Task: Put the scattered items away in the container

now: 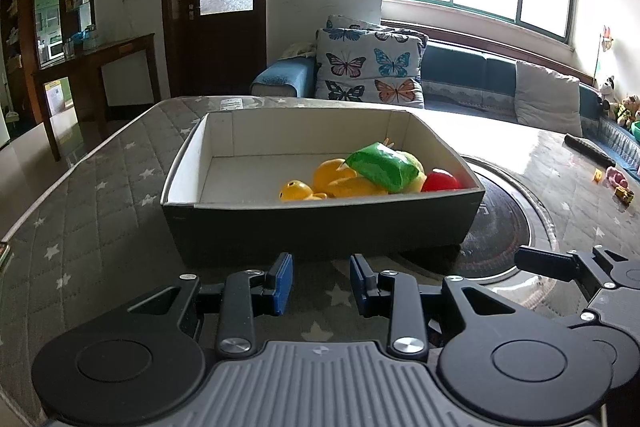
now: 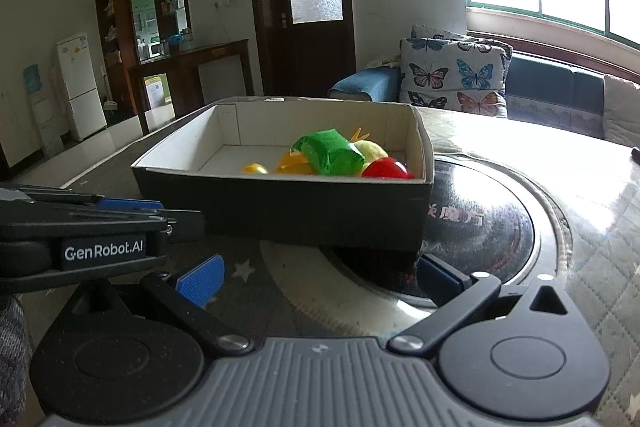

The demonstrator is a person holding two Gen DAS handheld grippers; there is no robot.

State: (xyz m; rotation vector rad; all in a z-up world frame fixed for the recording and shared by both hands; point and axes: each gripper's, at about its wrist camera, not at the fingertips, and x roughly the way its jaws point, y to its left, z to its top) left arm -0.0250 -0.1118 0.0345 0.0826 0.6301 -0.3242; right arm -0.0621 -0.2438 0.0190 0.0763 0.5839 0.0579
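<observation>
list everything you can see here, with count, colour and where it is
box: 1, dark outside, white inside, on the table
toys: several, yellow, inside the box at its right end
packet: 1, green, on top of the yellow toys
ball: 1, red, in the box's near right corner
table: 1, grey quilted cover with stars
cushion: 1, butterfly print, on the sofa behind
left tool: 1, black, blue pads, open, empty
right tool: 1, same, open wide, empty

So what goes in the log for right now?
left hand-held gripper: open, empty | right hand-held gripper: open, empty | toys: in box
</observation>
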